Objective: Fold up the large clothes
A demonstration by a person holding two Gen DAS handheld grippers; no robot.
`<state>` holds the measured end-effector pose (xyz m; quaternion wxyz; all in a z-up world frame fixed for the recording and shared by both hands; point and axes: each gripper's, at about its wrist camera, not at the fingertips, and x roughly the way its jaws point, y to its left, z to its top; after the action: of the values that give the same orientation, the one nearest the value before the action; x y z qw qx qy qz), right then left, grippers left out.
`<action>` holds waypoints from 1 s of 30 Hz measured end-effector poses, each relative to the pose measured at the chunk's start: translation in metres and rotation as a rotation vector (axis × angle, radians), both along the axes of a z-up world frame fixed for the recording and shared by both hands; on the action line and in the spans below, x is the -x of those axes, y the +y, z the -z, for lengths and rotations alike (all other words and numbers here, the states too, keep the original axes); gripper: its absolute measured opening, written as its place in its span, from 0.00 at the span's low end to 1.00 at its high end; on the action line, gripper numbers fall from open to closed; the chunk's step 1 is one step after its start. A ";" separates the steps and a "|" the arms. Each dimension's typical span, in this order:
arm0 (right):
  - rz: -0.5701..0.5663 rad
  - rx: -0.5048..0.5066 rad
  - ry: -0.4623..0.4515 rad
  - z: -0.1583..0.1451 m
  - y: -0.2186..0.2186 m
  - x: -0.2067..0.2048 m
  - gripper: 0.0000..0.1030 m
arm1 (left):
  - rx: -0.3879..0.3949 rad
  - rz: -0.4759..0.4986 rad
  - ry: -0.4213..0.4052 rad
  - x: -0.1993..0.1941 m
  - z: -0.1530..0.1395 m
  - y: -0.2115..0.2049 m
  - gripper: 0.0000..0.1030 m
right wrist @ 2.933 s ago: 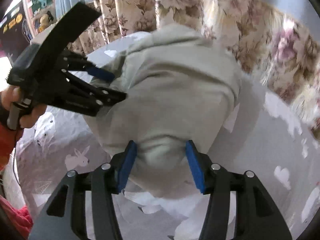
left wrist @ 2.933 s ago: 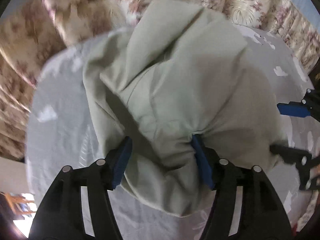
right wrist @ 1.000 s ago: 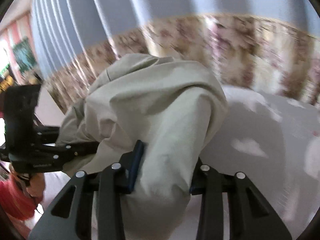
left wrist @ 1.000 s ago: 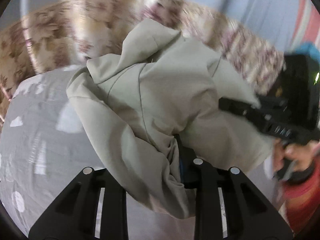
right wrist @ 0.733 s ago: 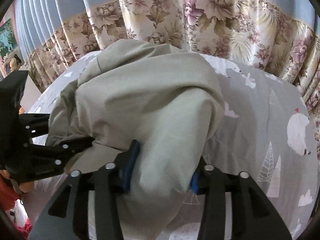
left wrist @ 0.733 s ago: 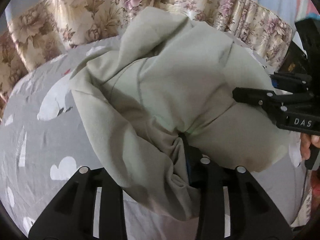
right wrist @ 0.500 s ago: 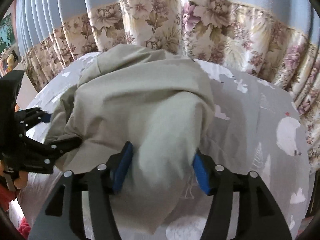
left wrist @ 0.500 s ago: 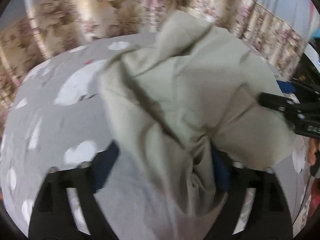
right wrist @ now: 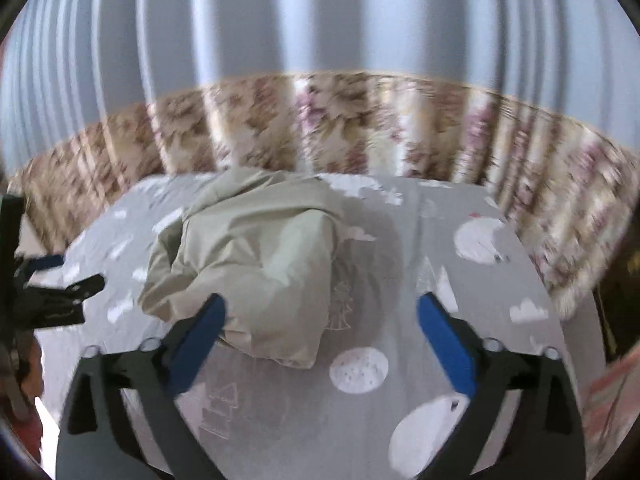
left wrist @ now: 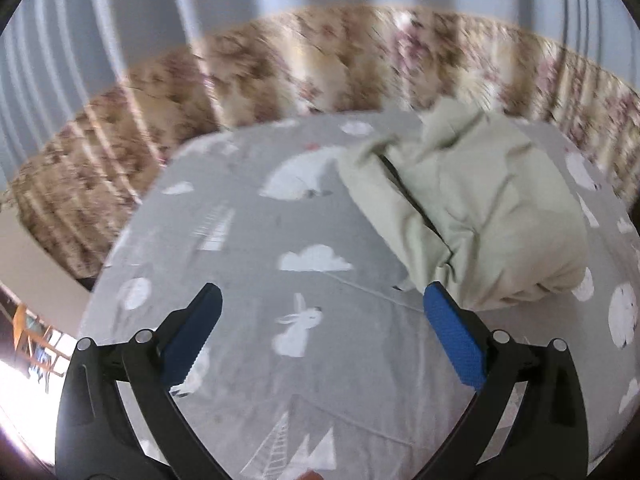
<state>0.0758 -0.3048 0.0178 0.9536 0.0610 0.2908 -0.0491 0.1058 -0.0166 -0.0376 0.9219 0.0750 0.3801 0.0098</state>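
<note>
The bed (left wrist: 256,240), in its grey animal-print sheet, is filling both views, with a floral curtain (right wrist: 360,128) hanging behind it. The garment (right wrist: 256,268), pale green, is now lying on the sheet as a loose, rumpled bundle, near the far side of the bed; half a second ago both tongs were still pinching it and carrying it. It is no longer held at all. The left gripper (left wrist: 320,340) is gaping wide over bare sheet, the garment (left wrist: 472,216) sitting off by its right finger, and the right gripper (right wrist: 320,340) is gaping just as wide, its left finger in front of the bundle's near edge; whether it touches is unclear. This is looking like a set-down, not a fold. The bundle is lumpy, so the folding proper seems still ahead, likely starting with spreading it flat.
</note>
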 end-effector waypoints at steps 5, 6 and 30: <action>0.072 -0.053 -0.024 0.003 0.010 0.019 0.98 | 0.048 -0.014 -0.051 0.023 -0.022 0.010 0.97; 0.092 -0.035 -0.026 0.002 0.016 0.021 0.98 | 0.050 -0.016 -0.062 0.027 -0.027 0.011 0.97; 0.240 0.129 -0.041 -0.018 0.052 0.054 0.98 | 0.073 -0.019 -0.181 0.070 -0.055 0.009 0.97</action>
<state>0.0213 -0.2532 0.0358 0.9485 0.0348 0.2582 -0.1802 0.0359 -0.0080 0.0174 0.9544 0.0367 0.2961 0.0113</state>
